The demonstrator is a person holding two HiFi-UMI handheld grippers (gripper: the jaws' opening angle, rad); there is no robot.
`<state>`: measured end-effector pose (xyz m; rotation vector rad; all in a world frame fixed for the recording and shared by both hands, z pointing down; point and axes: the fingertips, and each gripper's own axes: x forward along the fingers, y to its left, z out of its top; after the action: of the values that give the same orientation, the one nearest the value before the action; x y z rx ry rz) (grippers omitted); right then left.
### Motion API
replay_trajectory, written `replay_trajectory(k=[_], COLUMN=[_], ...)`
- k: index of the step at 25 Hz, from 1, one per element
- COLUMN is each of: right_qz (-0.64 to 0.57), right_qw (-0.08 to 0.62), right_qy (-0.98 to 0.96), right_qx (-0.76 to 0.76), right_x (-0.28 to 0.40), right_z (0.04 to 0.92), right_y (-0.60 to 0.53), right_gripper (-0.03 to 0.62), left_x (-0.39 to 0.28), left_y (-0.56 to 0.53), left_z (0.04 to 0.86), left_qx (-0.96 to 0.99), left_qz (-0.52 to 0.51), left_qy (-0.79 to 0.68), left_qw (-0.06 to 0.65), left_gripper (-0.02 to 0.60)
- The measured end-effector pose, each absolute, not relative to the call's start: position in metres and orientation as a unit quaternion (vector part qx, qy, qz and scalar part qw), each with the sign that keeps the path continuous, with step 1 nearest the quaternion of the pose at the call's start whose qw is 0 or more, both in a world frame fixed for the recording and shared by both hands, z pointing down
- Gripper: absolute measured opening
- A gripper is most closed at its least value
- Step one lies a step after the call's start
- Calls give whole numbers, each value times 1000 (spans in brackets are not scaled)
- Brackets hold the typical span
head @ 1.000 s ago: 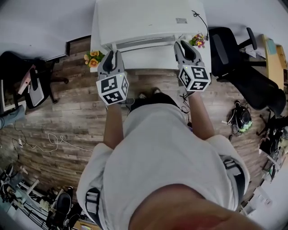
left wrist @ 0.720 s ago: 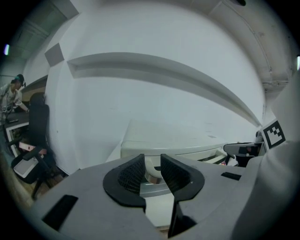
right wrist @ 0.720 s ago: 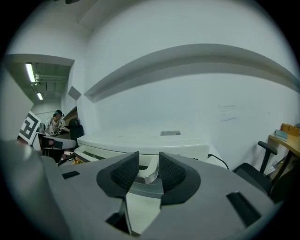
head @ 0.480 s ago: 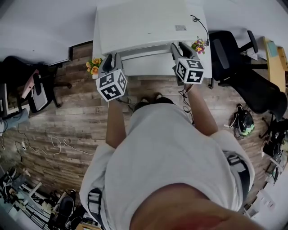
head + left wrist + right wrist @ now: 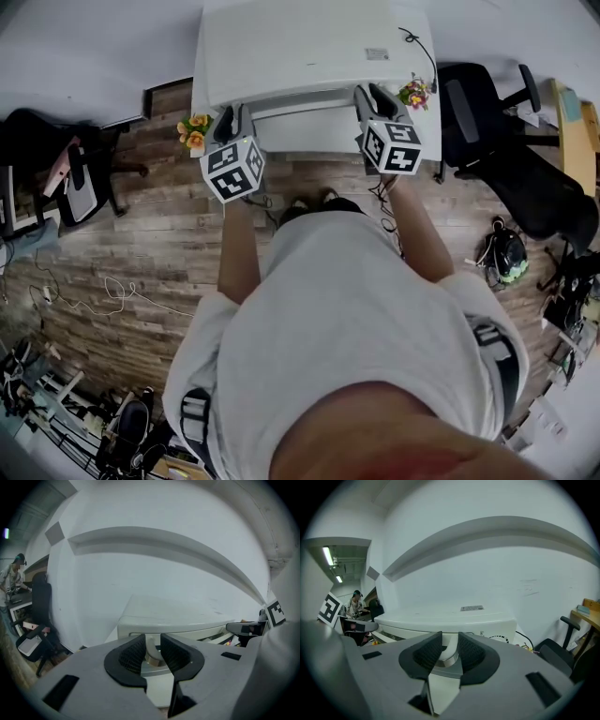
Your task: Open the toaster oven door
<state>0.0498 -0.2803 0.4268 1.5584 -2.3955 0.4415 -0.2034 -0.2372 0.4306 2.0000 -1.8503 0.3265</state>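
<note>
Both arms are stretched forward, the left forearm and right forearm kept roughly parallel. The left gripper is clamped on one end of the handle. The right gripper is seen with its jaws closing, the handle's other end pinched between them.

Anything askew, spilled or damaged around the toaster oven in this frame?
Nothing stands out. The white box-shaped toaster oven sits square, its long white door handle straight. Orange flowers and pink flowers flank it, and a thin black cable trails along its right side. No spill or damage shows.
</note>
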Motion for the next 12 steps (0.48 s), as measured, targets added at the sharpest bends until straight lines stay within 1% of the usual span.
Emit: replay_trajectory(k=[12], right_qz=[142], right_qw=[119], right_qy=[-825], right_qx=[533], right_x=[52], right_z=[429], right_y=[-272], right_gripper=[92], left_x=[-202], left_y=[-229], left_z=[433], left_qx=[713], left_qz=[118], left_qy=[-665], left_qw=[190], left_gripper=[100])
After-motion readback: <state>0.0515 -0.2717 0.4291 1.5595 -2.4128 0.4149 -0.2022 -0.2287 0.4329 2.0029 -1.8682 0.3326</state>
